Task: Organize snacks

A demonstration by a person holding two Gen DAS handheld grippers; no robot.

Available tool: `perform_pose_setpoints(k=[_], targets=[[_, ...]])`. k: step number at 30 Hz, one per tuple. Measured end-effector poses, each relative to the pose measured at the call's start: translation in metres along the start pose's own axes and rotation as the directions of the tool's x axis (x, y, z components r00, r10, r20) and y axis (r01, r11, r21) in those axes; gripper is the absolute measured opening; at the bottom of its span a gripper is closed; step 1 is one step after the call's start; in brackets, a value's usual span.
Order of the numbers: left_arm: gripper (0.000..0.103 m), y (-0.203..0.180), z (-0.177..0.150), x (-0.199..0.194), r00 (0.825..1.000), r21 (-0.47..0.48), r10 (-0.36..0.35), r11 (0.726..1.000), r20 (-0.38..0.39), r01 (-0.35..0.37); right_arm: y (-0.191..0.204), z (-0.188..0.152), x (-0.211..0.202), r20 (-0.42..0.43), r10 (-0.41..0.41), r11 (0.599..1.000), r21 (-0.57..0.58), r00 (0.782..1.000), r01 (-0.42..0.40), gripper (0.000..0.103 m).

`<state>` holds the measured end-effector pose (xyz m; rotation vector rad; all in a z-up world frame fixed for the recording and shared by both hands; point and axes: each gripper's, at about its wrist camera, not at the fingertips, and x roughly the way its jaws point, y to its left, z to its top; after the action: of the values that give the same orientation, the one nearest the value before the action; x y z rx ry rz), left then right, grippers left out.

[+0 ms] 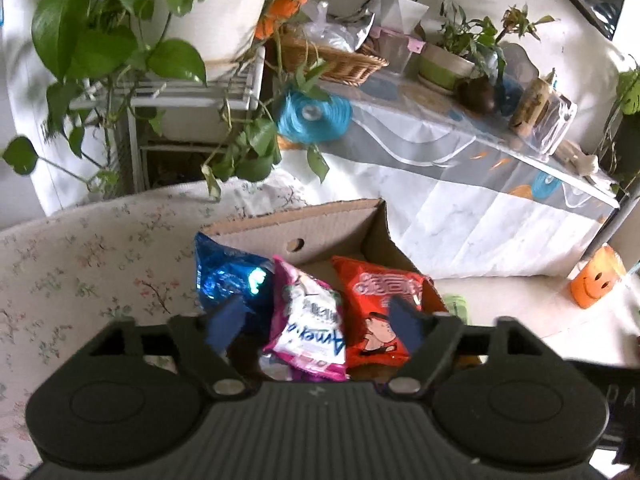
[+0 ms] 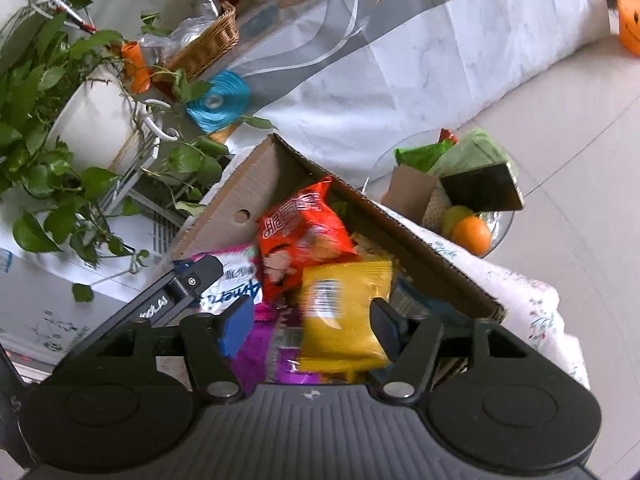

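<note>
A cardboard box [image 1: 320, 226] sits on a floral cloth and holds upright snack bags: a blue foil bag [image 1: 228, 276], a pink and white bag [image 1: 310, 320] and a red bag [image 1: 380, 304]. My left gripper [image 1: 318, 322] is open just above these bags, holding nothing. In the right wrist view the same box [image 2: 240, 196] shows the red bag [image 2: 304, 236], the pink and white bag [image 2: 232, 280] and a yellow bag [image 2: 344, 316]. My right gripper [image 2: 310, 326] is open, its fingers either side of the yellow bag without clamping it. The left gripper's arm [image 2: 176, 292] shows at the box's left.
A glass bowl [image 2: 384, 168] with green packets, a dark box and an orange stands right of the box. A potted vine [image 1: 208, 12] on a white rack, a wicker basket [image 1: 336, 60] and a covered table [image 1: 460, 152] lie behind. An orange pumpkin pot [image 1: 596, 280] sits on the floor.
</note>
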<state>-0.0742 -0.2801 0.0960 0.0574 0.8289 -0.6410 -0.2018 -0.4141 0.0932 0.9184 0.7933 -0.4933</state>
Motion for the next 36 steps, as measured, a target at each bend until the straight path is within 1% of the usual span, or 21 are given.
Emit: perform_pose_setpoints(k=[1,2,5,6,8,12,13,16,18,20,24,26,33,36], targets=[[0.090,0.000,0.001,-0.002,1.000,0.008,0.016,1.000,-0.002,-0.016,0.000,0.000,-0.001,0.004,0.001,1.000,0.003,1.000,-0.001,0.076],[0.091,0.000,0.001,-0.004,0.999,0.015,0.034,0.999,-0.004,-0.034,0.001,0.000,-0.001,0.009,-0.002,1.000,0.002,1.000,0.002,0.078],[0.092,0.003,0.003,-0.010,0.998,0.033,0.057,0.998,-0.012,-0.057,0.002,0.001,-0.003,0.017,-0.006,1.000,-0.001,1.000,0.006,0.081],[0.092,0.004,0.004,-0.011,0.997,0.041,0.077,0.996,-0.015,-0.076,0.002,0.001,-0.003,0.019,-0.007,1.000,-0.001,1.000,0.007,0.082],[0.092,0.004,0.004,-0.014,0.992,0.067,0.123,0.990,-0.021,-0.121,0.003,0.001,-0.002,0.021,-0.022,1.000,-0.006,1.000,0.022,0.084],[0.093,0.006,0.003,-0.024,0.982,0.102,0.185,0.978,-0.030,-0.181,0.009,0.002,-0.001,0.027,-0.037,0.998,-0.049,0.999,0.038,0.086],[0.093,0.007,0.002,-0.026,0.979,0.101,0.200,0.975,-0.038,-0.195,0.010,0.002,-0.002,0.030,-0.041,0.997,-0.058,0.999,0.042,0.089],[0.094,0.007,0.002,-0.029,0.974,0.116,0.220,0.970,-0.057,-0.212,0.014,0.001,-0.002,0.041,-0.072,0.994,-0.085,0.997,0.075,0.092],[0.095,0.006,0.002,-0.030,0.966,0.131,0.248,0.962,-0.071,-0.238,0.015,0.001,-0.001,0.050,-0.096,0.988,-0.114,0.994,0.101,0.094],[0.096,0.006,0.001,-0.029,0.964,0.138,0.253,0.961,-0.078,-0.241,0.017,0.001,-0.001,0.058,-0.118,0.982,-0.142,0.991,0.125,0.095],[0.098,0.010,-0.001,-0.028,0.958,0.134,0.274,0.956,-0.083,-0.261,0.024,0.001,0.001,0.075,-0.151,0.967,-0.196,0.986,0.163,0.096],[0.098,0.012,-0.001,-0.029,0.958,0.129,0.273,0.957,-0.085,-0.262,0.027,0.000,0.001,0.086,-0.162,0.958,-0.225,0.983,0.177,0.099],[0.101,0.015,-0.002,-0.034,0.956,0.124,0.287,0.953,-0.066,-0.278,0.032,-0.004,0.003,0.096,-0.195,0.932,-0.293,0.976,0.215,0.100],[0.101,0.019,-0.004,-0.034,0.955,0.115,0.286,0.954,-0.078,-0.276,0.035,-0.006,0.007,0.091,-0.208,0.922,-0.315,0.974,0.227,0.100]])
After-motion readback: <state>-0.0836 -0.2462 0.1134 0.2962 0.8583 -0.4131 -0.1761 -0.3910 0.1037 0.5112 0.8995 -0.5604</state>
